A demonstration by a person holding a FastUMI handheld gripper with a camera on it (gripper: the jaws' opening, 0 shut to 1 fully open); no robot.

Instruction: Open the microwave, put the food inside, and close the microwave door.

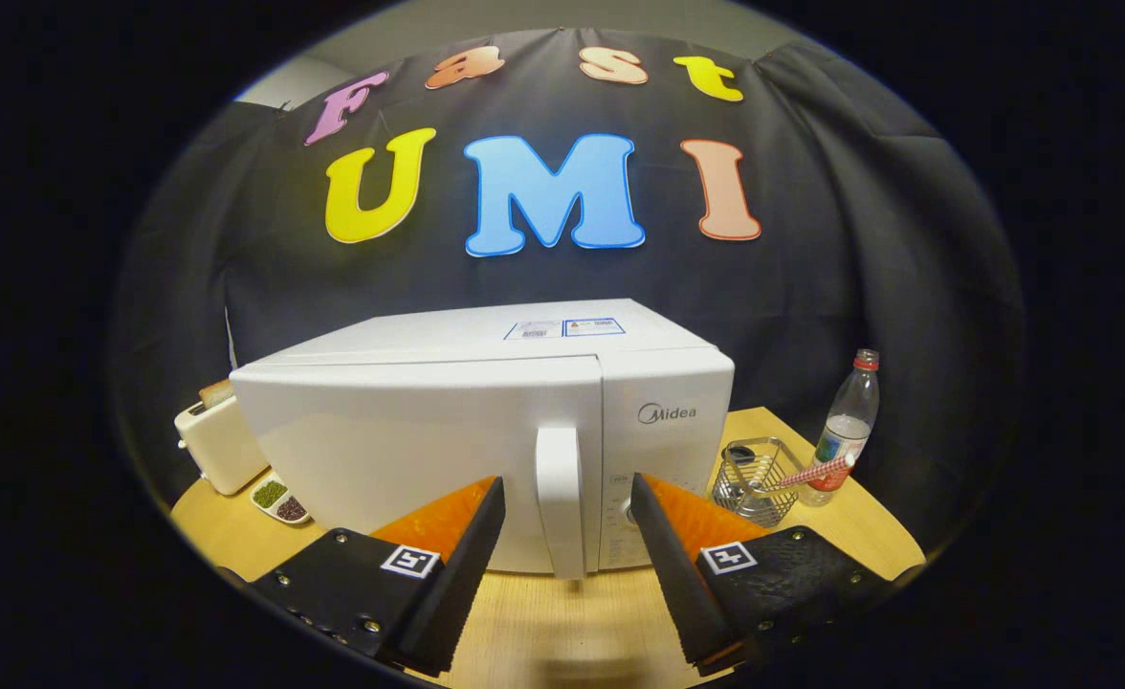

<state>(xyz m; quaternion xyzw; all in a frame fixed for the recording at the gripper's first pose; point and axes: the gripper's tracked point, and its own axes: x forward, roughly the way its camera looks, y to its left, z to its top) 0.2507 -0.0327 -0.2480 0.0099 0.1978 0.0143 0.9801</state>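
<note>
Light wooden table (562, 622) carries a white box-shaped microwave (486, 421) with its door closed, in front of the black cloth wall. Its white vertical door handle (560, 498) stands between the two fingers of the gripper (567, 493), which are spread wide and touch nothing. Left of the microwave are a cream toaster (218, 445) and a small dish of beans (280, 500). To its right stand a wire basket (754, 478) and a clear plastic bottle (845, 431).

Tool (567, 502) agape — handle (560, 500) between fingers
</note>
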